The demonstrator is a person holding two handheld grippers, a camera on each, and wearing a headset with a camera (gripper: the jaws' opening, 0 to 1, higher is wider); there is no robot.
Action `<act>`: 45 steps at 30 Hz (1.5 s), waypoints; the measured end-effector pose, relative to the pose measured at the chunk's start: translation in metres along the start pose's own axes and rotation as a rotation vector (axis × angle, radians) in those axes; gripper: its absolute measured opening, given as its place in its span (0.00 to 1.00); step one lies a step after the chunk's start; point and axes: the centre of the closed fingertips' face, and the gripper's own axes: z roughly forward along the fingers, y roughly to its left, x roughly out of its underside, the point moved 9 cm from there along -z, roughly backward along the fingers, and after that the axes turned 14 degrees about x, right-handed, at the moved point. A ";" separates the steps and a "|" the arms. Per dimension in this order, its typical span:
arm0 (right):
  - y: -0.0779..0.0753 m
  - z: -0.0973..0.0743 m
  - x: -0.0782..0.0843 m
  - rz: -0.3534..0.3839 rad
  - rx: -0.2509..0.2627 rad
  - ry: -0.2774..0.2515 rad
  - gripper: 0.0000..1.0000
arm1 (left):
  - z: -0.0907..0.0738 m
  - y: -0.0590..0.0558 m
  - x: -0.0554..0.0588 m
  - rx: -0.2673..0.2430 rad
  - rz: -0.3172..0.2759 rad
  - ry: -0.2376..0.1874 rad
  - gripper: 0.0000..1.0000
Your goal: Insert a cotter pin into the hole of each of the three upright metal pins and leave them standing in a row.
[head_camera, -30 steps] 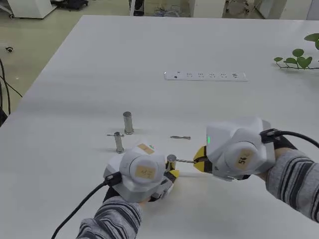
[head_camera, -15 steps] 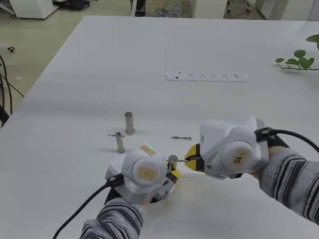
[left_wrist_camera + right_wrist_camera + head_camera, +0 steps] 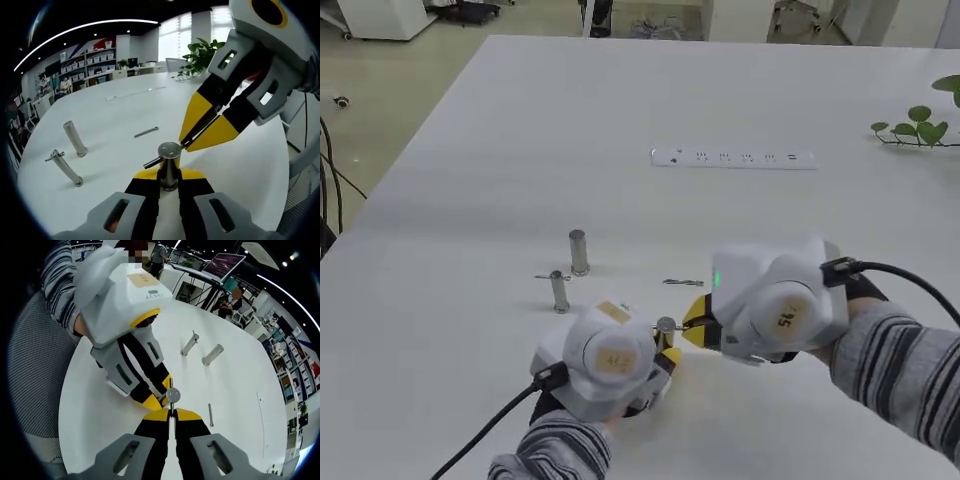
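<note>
Head view — left gripper [image 3: 666,353] clamped on an upright metal pin [image 3: 666,325]; right gripper [image 3: 694,326] meets its top. Beyond the held pin, to the left: a finished pin [image 3: 560,291] with its cotter across, then a bare pin [image 3: 579,252]. A spare cotter pin [image 3: 683,283] lies flat just behind.

Left gripper view — a cotter pin [image 3: 152,161] pokes out through the held pin's hole.

Right gripper view: jaws pinched together on that cotter pin.

Judged: one done, the second nearly seated, the third left.

Left hand-held gripper [image 3: 665,352] and right hand-held gripper [image 3: 693,322], both jaws closed, meet nearly tip to tip.
</note>
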 end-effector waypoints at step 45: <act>0.000 0.000 -0.002 0.042 0.001 0.010 0.00 | 0.002 -0.002 0.002 -0.038 -0.026 -0.018 0.10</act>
